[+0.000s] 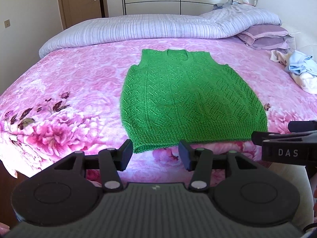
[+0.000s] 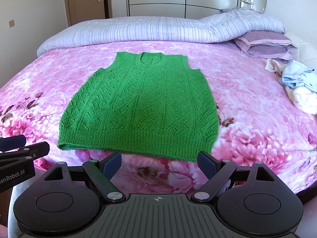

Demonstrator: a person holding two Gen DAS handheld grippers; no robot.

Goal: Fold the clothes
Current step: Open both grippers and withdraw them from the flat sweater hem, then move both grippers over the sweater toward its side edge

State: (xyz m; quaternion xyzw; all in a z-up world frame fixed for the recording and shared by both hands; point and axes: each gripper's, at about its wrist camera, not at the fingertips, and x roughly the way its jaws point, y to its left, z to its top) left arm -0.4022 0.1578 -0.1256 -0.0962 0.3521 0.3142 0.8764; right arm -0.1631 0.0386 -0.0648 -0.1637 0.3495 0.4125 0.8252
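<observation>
A green knitted sleeveless vest [image 1: 190,101] lies flat on the pink flowered bedspread [image 1: 79,91], neck towards the far side and hem nearest me. It also shows in the right wrist view [image 2: 142,107]. My left gripper [image 1: 155,154] is open and empty, hovering just short of the hem near its left corner. My right gripper [image 2: 159,162] is open and empty, just short of the hem's right part. The right gripper's side shows at the right edge of the left wrist view [image 1: 285,144]; the left gripper's side shows at the left edge of the right wrist view [image 2: 21,154].
A rolled lilac striped quilt [image 1: 138,27] lies along the far side of the bed, with purple pillows [image 1: 265,35] at the right. A heap of pale blue and white clothes [image 2: 299,85] lies at the right. A door and a wardrobe stand behind.
</observation>
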